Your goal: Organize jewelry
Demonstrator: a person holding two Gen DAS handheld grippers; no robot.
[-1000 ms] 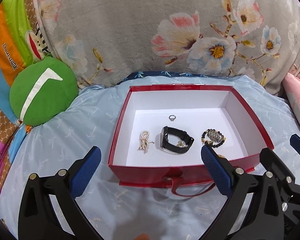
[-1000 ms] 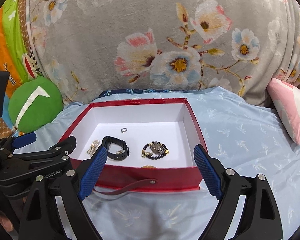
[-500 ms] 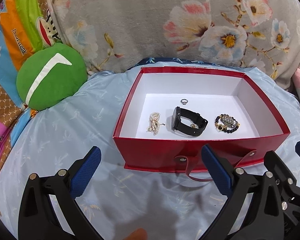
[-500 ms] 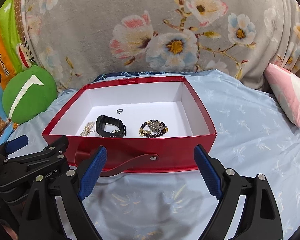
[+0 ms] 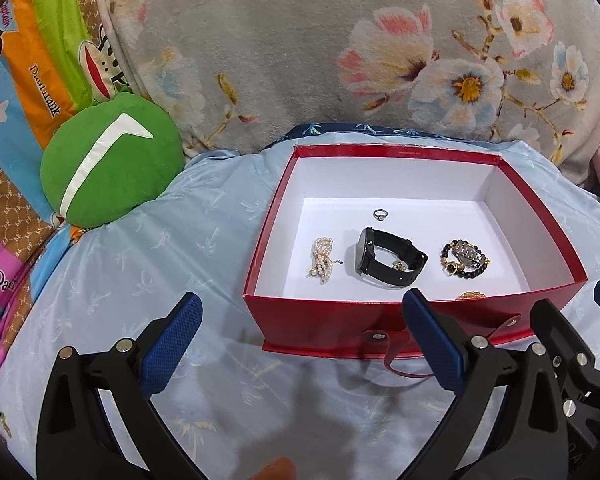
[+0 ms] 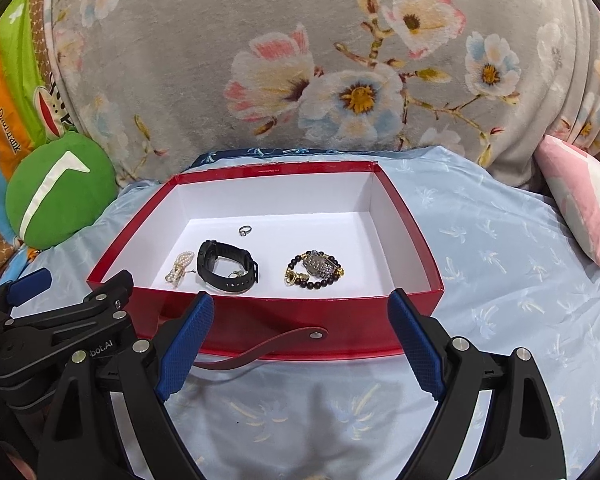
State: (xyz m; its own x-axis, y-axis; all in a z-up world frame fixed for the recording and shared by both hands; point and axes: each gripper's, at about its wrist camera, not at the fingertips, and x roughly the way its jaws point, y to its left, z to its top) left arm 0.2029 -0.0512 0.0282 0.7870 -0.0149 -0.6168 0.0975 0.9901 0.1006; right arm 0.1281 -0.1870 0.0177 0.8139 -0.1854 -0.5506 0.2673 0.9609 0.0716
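Fingers of both grippers spread, empty, short of the red box's [image 6: 284, 312] near wall.
Your right gripper [image 6: 300, 344] faces the beaded bracelet [image 6: 314, 270]; your left gripper [image 5: 300, 344] stands off the box's near-left corner.

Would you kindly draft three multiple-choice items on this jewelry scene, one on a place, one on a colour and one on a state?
1. Where does the ring lie in the red box?
A. behind the black watch
B. in front of the pearl strand
C. outside on the sheet

2. What colour is the box's inside?
A. black
B. white
C. blue

3. How does the right hand-held gripper stand?
A. shut on the strap
B. shut on the watch
C. open, holding nothing

Answers:
1. A: the ring sits nearer the far wall than the black watch, with the pearl strand to the watch's left.
2. B: the floor and inner walls are white, and only the outside is red.
3. C: its blue pads are wide apart in front of the box, with nothing pressed between them.
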